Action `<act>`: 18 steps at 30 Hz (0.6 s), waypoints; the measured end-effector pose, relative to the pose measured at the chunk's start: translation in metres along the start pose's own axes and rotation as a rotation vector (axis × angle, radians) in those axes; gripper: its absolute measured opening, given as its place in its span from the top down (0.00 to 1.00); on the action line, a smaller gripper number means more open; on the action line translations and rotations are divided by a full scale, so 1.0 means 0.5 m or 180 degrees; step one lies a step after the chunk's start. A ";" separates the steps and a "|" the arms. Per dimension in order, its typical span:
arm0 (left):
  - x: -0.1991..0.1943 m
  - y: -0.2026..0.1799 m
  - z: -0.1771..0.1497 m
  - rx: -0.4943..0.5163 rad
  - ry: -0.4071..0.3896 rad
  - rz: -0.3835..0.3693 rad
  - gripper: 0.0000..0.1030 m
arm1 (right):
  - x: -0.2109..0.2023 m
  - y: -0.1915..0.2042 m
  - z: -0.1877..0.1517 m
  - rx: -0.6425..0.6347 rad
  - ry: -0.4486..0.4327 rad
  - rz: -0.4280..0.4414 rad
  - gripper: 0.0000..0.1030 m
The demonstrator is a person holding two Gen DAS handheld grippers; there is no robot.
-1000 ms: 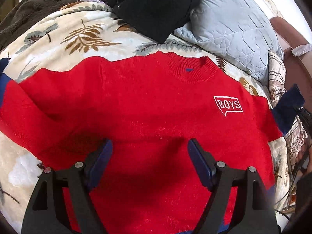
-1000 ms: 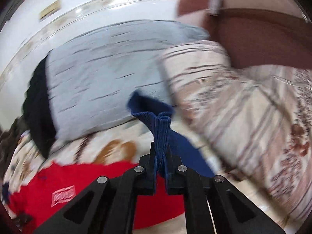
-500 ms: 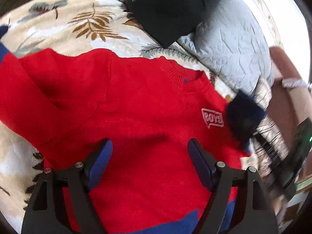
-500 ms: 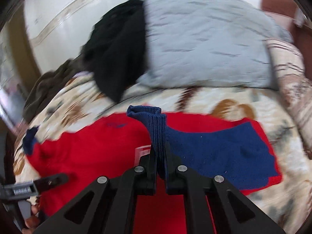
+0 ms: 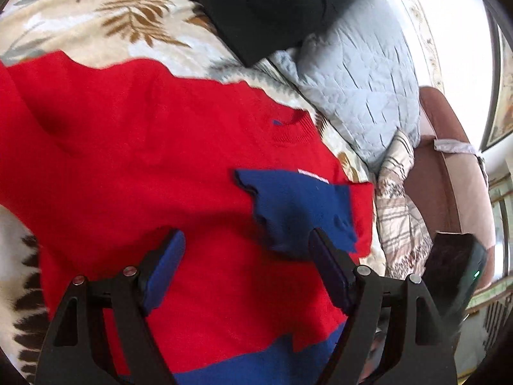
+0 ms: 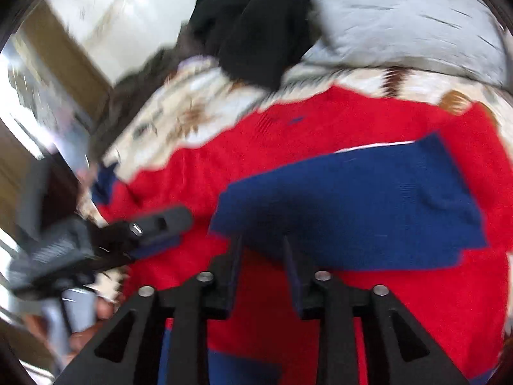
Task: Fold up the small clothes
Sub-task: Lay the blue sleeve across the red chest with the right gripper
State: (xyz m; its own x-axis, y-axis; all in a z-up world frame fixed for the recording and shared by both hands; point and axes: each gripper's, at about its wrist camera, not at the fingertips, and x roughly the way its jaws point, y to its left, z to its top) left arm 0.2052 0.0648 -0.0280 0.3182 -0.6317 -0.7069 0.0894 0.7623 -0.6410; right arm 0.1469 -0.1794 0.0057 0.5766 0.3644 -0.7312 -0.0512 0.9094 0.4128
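A red sweater (image 5: 144, 147) with blue cuffs and a blue hem (image 5: 256, 362) lies flat on the bed. Its right sleeve is folded across the chest, and the blue sleeve end (image 5: 298, 202) covers most of the white logo. My left gripper (image 5: 247, 250) is open over the lower body of the sweater and holds nothing. In the right wrist view my right gripper (image 6: 261, 250) has its jaws opening just short of the blue sleeve end (image 6: 352, 199), with nothing pressed between the pads. The other blue cuff (image 6: 104, 179) lies at the far left, beyond the left gripper (image 6: 160, 224).
A leaf-patterned blanket (image 5: 96, 16) covers the bed. A black garment (image 5: 272, 9) and a grey quilted pillow (image 5: 359, 73) lie behind the collar. A striped cushion (image 5: 397, 192) and a brown padded headboard (image 5: 433, 160) are at the right.
My right gripper swung the blue sleeve end leftward over the sweater's chest, laid it down on the logo and let it go. My left gripper tilted but stayed open in place.
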 end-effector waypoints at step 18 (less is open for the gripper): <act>0.015 -0.083 0.006 -0.0064 -0.0434 0.0422 0.97 | -0.139 -0.419 -0.011 0.2251 -0.0993 0.0568 0.55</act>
State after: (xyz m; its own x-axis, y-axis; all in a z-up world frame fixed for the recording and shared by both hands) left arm 0.2066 0.0290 -0.0059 0.4510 -0.4999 -0.7394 0.0198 0.8338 -0.5517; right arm 0.1131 -0.3940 -0.0328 0.8159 0.3244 -0.4786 0.3054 0.4612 0.8331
